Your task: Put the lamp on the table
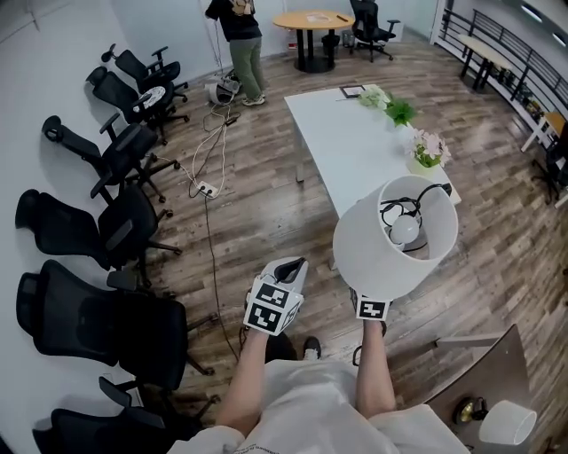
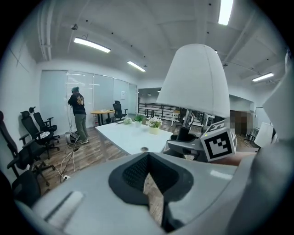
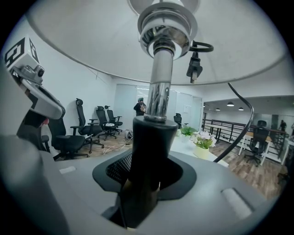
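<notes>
A lamp (image 1: 395, 235) with a white shade, bulb and coiled black cord hangs in the air over the near end of the long white table (image 1: 346, 151). My right gripper (image 1: 371, 306) is shut on the lamp's black stem (image 3: 144, 151), below the chrome tube and the shade's underside. The plug dangles beside the tube. My left gripper (image 1: 277, 297) is held to the left of the lamp, apart from it, over the wooden floor. Its jaws stand shut with nothing in them (image 2: 149, 183). In the left gripper view the lamp (image 2: 195, 80) stands upright at the right.
On the table are a flower pot (image 1: 428, 151), a green plant (image 1: 399, 111) and papers. Black office chairs (image 1: 98, 239) line the left wall. Cables and a power strip (image 1: 206, 188) lie on the floor. A person (image 1: 240, 40) stands near a round table (image 1: 312, 19). Another lamp (image 1: 506, 421) sits bottom right.
</notes>
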